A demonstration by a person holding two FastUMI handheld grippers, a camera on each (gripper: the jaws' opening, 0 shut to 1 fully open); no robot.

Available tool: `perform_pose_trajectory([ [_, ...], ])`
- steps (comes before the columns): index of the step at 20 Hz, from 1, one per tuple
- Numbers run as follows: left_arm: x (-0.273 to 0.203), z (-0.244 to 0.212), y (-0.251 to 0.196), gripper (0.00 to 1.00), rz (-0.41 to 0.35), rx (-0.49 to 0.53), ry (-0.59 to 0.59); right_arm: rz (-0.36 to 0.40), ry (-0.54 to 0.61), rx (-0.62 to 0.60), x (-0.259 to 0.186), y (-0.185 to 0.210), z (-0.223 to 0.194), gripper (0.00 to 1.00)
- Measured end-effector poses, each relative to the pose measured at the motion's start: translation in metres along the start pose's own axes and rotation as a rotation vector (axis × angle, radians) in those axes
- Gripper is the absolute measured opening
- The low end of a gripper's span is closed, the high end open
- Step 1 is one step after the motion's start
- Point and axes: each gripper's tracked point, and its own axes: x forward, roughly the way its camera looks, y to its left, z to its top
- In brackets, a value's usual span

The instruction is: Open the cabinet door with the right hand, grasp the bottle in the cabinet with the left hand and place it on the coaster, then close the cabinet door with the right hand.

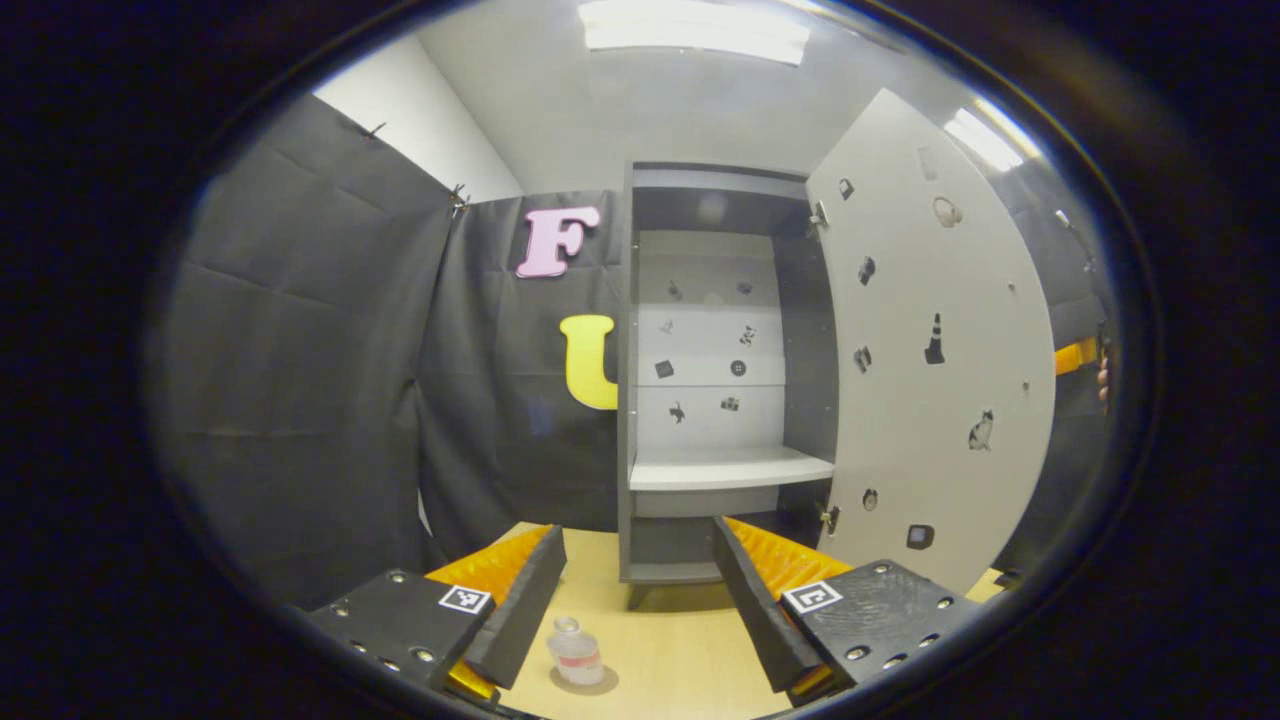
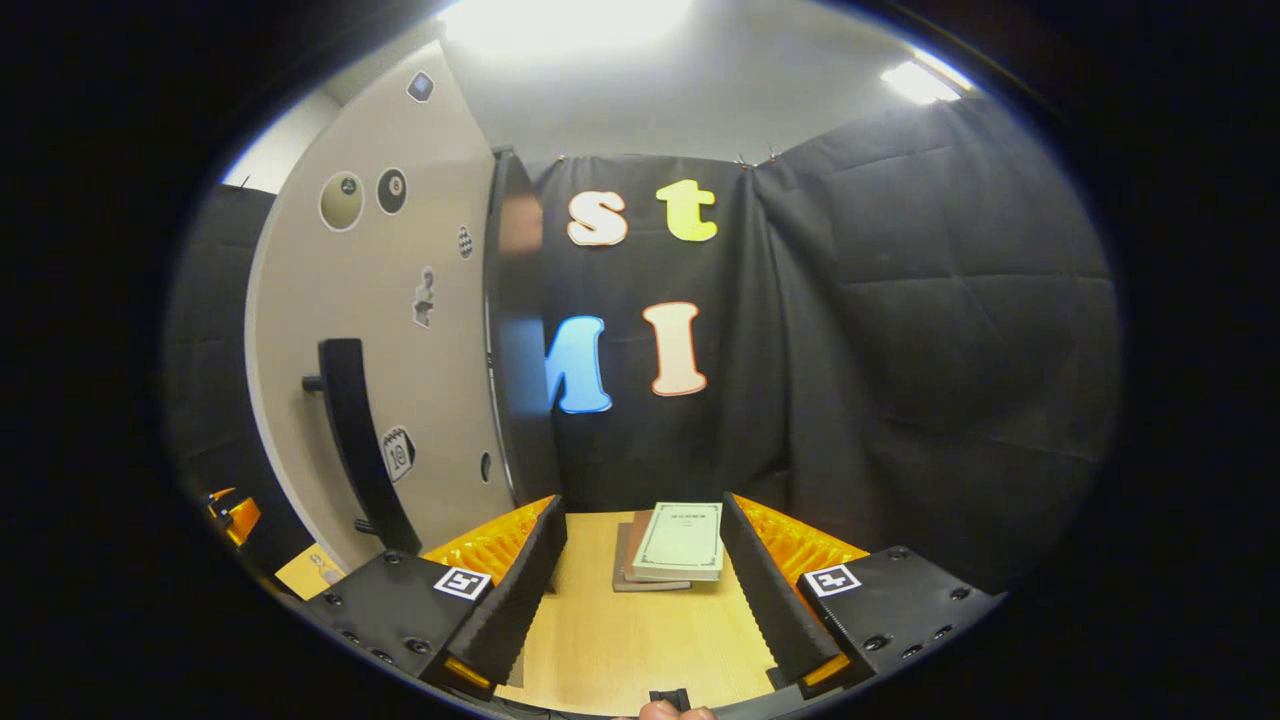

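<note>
- Facing the open cabinet [image 1: 720,380] in left gripper view: left gripper [image 1: 640,610] fingers spread, empty; bottle [image 1: 575,652] stands on coaster [image 1: 590,683] on tabletop [image 1: 670,640]. Placement looks done.
- Right gripper view: right gripper [image 2: 640,600] fingers apart, empty, beside door handle [image 2: 360,450]; closing the cabinet door [image 2: 400,330] is probably next.

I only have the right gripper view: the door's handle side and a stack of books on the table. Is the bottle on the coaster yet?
Observer: Yes. In the left gripper view the bottle stands upright on the dark round coaster, on the table in front of the cabinet.
Operator: Is the left gripper clamped on it?
Observer: No. The left gripper has its jaws wide apart. The bottle shows low in the gap between them, nearer one finger, and I see no contact.
</note>
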Motion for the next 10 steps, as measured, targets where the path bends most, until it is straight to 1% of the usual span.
perform_pose_trajectory([
  [1,-0.004,0.004,-0.007,0.89,0.008,0.005,0.009,0.035,-0.01,-0.004,0.002,0.004,0.003,0.98],
  [2,-0.009,0.012,-0.013,0.89,0.018,0.012,0.009,0.07,-0.023,-0.006,0.003,0.01,0.007,0.93],
  [4,-0.015,0.027,-0.023,0.89,0.031,0.024,0.017,0.128,-0.052,-0.008,0.006,0.021,0.015,0.93],
  [5,-0.017,0.033,-0.028,0.89,0.032,0.029,0.023,0.146,-0.064,-0.013,0.007,0.024,0.017,0.98],
  [6,-0.018,0.039,-0.032,0.89,0.035,0.028,0.036,0.16,-0.072,-0.015,0.008,0.026,0.019,0.93],
  [7,-0.018,0.042,-0.035,0.89,0.033,0.016,0.048,0.172,-0.07,-0.017,0.008,0.028,0.018,0.98],
  [9,-0.012,0.04,-0.044,0.9,0.003,-0.022,0.103,0.186,-0.065,-0.018,0.006,0.033,0.018,0.98],
  [10,-0.01,0.043,-0.045,0.89,-0.008,-0.033,0.107,0.191,-0.064,-0.011,0.004,0.035,0.018,0.98],
])
